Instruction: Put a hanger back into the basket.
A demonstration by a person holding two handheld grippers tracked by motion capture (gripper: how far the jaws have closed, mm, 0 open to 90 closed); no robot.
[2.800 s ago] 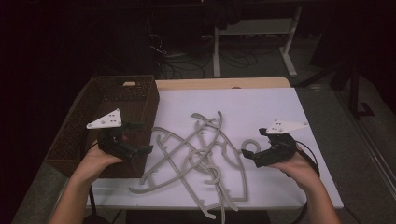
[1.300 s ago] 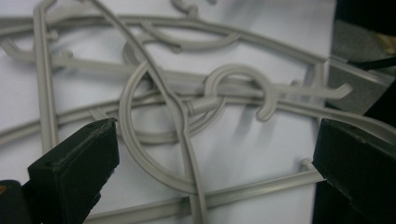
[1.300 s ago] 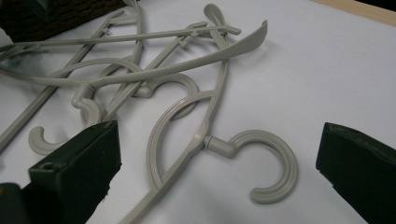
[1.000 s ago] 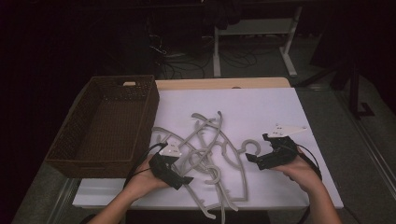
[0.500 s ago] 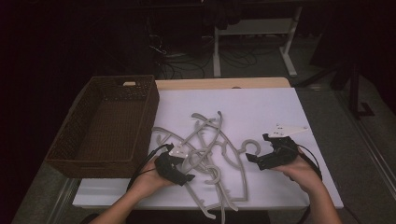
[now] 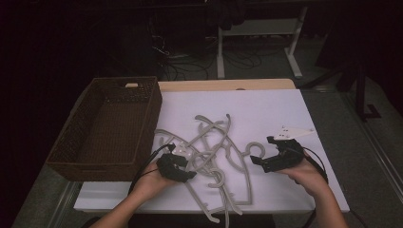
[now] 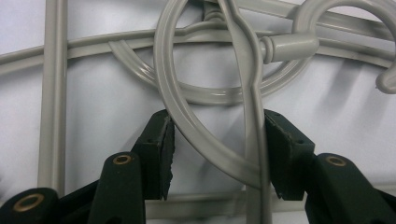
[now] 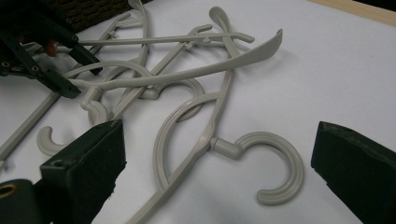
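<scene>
Left gripper (image 7: 215, 149) jaws parted around smooth grey plastic hangers (image 6: 216, 156), looped and tangled, on white table (image 6: 266, 109); right gripper (image 8: 215, 177) wide apart, empty, beside a hook.

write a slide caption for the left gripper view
Open left gripper straddles the crossing grey plastic bars of tangled clothes hangers on a white table.
</scene>
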